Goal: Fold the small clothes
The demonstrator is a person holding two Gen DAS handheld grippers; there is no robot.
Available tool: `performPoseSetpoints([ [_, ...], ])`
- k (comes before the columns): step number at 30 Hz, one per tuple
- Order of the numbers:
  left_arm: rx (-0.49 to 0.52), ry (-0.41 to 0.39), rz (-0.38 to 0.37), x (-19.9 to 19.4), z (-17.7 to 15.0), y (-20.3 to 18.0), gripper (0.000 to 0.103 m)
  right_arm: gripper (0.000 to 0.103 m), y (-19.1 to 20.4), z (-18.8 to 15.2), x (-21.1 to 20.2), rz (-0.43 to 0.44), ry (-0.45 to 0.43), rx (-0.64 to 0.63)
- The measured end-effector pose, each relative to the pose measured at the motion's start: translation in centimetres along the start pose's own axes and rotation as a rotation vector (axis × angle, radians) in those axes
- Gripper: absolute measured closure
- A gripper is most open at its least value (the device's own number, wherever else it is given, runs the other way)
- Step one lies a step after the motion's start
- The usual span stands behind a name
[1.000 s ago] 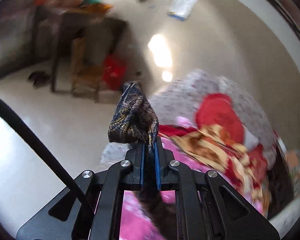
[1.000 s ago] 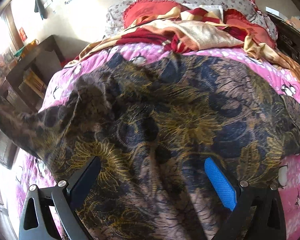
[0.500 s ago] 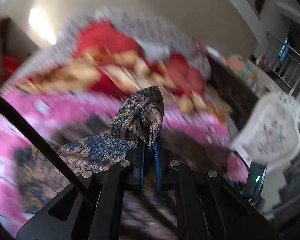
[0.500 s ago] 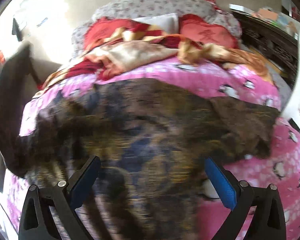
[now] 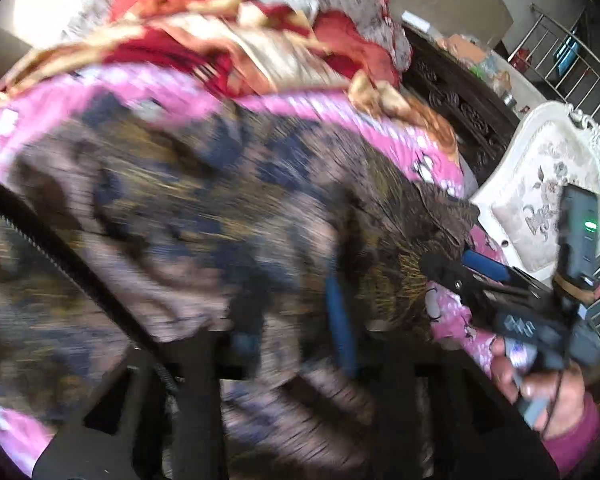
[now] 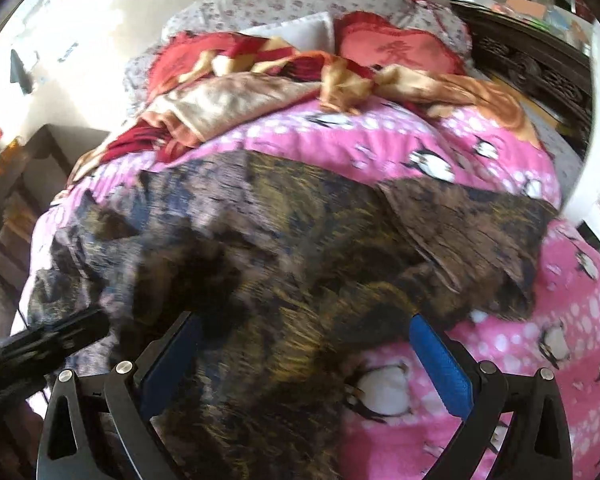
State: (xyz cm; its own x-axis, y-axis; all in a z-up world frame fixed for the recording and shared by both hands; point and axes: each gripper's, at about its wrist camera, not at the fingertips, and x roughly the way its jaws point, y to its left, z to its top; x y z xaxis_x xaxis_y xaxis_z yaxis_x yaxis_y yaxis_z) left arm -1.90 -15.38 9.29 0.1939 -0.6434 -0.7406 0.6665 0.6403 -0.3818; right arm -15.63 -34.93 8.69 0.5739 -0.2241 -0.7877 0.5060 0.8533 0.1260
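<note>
A dark garment (image 6: 292, 248) with a navy, brown and gold flower print lies spread on the pink penguin blanket (image 6: 500, 344); its right corner is folded back. My right gripper (image 6: 306, 360) hovers open and wide over the garment's near edge, nothing pinched. In the left wrist view the picture is blurred: my left gripper (image 5: 292, 332) is low over the garment (image 5: 204, 208), its jaws opening, with loose cloth lying in the gap and not pressed. The right gripper (image 5: 480, 268) shows at that view's right, carried by a hand (image 5: 548, 384).
A red and gold quilt (image 6: 260, 92) and red pillows (image 6: 396, 48) are heaped at the head of the bed. Dark carved wooden furniture (image 6: 532, 64) and a white ornate chair (image 5: 540, 184) stand to the right. A dark shelf unit (image 6: 24, 176) stands left of the bed.
The left gripper swung from over the floor to low over the bed with a fold of the garment, then its jaws parted and the cloth dropped loose. The right gripper shifted sideways, still open.
</note>
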Motion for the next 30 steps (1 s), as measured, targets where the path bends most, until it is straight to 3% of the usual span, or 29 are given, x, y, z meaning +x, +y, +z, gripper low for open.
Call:
performPoseSetpoints([
  [3, -0.003, -0.06, 0.049, -3.7, -0.6, 2.8, 0.046, 0.0, 1.5, 0.6, 0.3, 0.048, -0.006, -0.026],
  [9, -0.008, -0.095, 0.313, -7.0, -2.3, 9.3, 0.046, 0.0, 4.9, 1.8, 1.9, 0.102, 0.005, -0.066],
  [12, -0.088, -0.08, 0.339, -7.0, -3.3, 12.1, 0.046, 0.0, 6.6, 2.4, 3.1, 0.138, 0.008, -0.048],
  [14, -0.136, -0.068, 0.331, -6.5, -3.9, 13.2, 0.046, 0.0, 8.4, 2.4, 5.4, 0.151, 0.078, -0.088],
  [15, -0.151, -0.065, 0.329, -6.4, -4.1, 13.5, 0.046, 0.012, 8.9, 2.3, 6.1, 0.135, 0.101, -0.106],
  [16, -0.169, -0.063, 0.325, -6.3, -4.2, 13.7, 0.046, 0.037, 9.1, 1.9, 6.7, 0.098, 0.122, -0.132],
  [18, -0.181, -0.063, 0.306, -6.4, -4.5, 14.0, 0.046, 0.044, 8.1, 1.2, 6.9, 0.032, 0.154, -0.149],
  [21, -0.135, -0.068, 0.338, -6.5, -4.5, 13.8, 0.046, 0.043, 3.9, 0.2, 5.0, 0.006, 0.14, -0.05],
  [23, -0.122, -0.07, 0.35, -6.6, -4.5, 13.9, 0.046, 0.037, 2.0, 0.0, 3.6, 0.07, 0.102, 0.001],
  [25, -0.133, -0.065, 0.347, -6.3, -4.3, 14.2, 0.046, 0.019, 1.7, 0.1, 3.2, 0.126, 0.084, 0.017],
  [30, -0.16, -0.079, 0.339, -6.7, -4.3, 14.1, 0.046, 0.02, 3.1, 0.9, 5.4, 0.175, 0.14, 0.006],
])
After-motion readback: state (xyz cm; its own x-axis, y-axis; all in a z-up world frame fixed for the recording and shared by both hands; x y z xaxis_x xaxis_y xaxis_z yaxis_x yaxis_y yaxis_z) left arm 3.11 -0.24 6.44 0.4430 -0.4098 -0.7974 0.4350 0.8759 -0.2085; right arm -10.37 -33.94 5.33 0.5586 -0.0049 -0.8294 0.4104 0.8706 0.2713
